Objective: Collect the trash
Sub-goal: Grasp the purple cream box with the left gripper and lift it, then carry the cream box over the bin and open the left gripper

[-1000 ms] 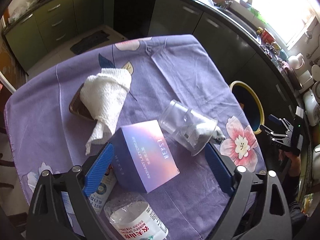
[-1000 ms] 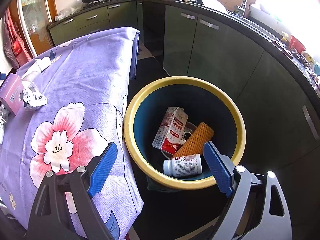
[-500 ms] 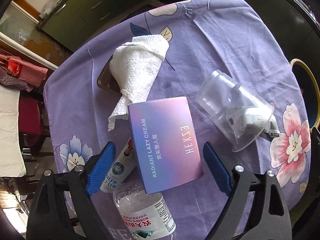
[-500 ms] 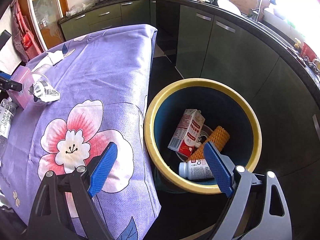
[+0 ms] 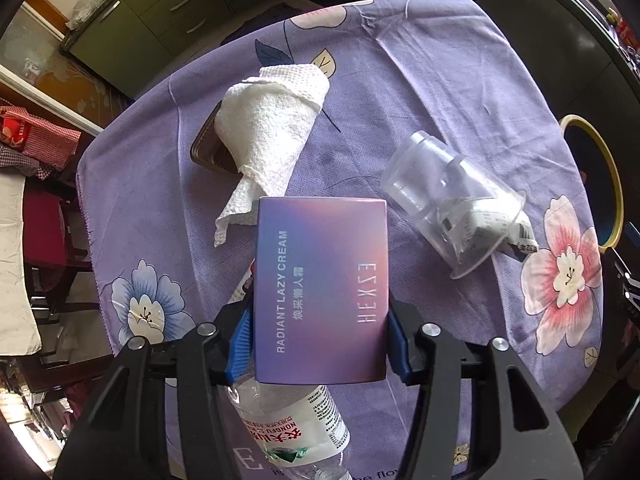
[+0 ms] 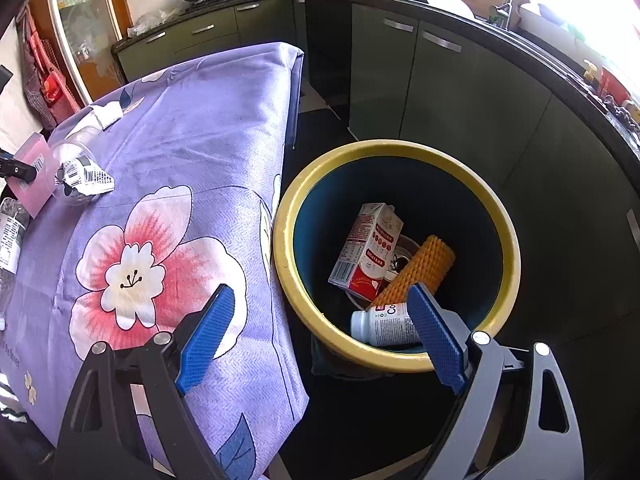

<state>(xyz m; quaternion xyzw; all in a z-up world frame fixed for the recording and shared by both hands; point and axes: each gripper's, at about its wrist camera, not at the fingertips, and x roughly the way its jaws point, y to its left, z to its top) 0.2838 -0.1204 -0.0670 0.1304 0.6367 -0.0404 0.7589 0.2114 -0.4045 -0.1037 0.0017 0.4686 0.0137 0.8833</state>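
1. The left gripper (image 5: 318,338) points almost straight down at the table, its jaws closing around the purple cream box (image 5: 322,292). The blue pads (image 5: 239,336) sit right at the box's two long sides, and they look to be touching it.
2. Just under the box's near end lies a clear water bottle (image 5: 296,428). Left of the box, a small tube peeks out beneath it.
3. Risk as I see it: the box is light card, so a hard squeeze could cave its sides. If the fingers catch the bottle underneath, it may roll off the near edge.
4. Farther out, a crumpled paper towel (image 5: 268,136) sits at the far left. A tipped clear plastic cup (image 5: 448,204) with a wrapper inside lies to the right.
5. The right gripper (image 6: 320,338) hangs with jaws wide apart and empty, over the gap between the table's edge and the yellow-rimmed bin (image 6: 400,360).
6. That bin already holds a milk carton (image 6: 366,252), an orange foam sleeve and a white bottle.
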